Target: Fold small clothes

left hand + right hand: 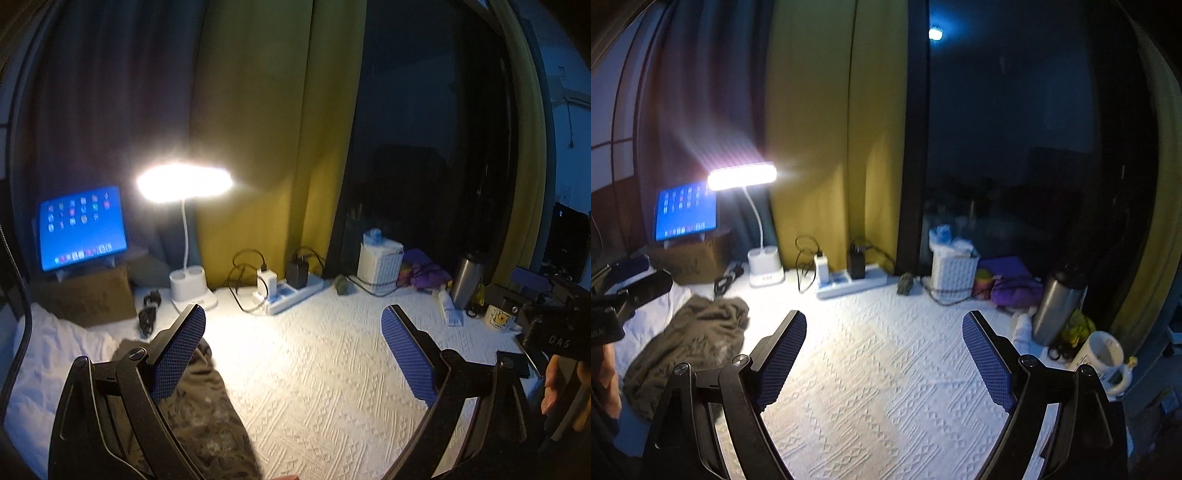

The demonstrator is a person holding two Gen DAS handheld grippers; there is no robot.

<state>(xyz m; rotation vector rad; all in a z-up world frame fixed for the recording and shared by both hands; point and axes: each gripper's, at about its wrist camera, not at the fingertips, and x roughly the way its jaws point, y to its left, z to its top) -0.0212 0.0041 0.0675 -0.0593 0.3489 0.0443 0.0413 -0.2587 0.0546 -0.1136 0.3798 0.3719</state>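
A crumpled olive-grey garment [690, 339] lies on the white textured bedspread [886, 369], left of centre. My right gripper [884, 319] hangs above the bare spread to the garment's right, open, with nothing between its blue pads [779, 362]. My left gripper [295, 312] is also open and holds nothing. Its left finger [177, 354] stands over the garment [207, 417], raised clear of it. Each gripper shows at the edge of the other's view, held by a hand [557, 380].
Along the back stand a lit desk lamp [742, 177], a glowing tablet [685, 210] on a cardboard box, a power strip [849, 284] with chargers and cables, and a white basket [953, 273]. A steel bottle [1056, 310] and a mug [1104, 358] stand at right. Curtains and a dark window are behind.
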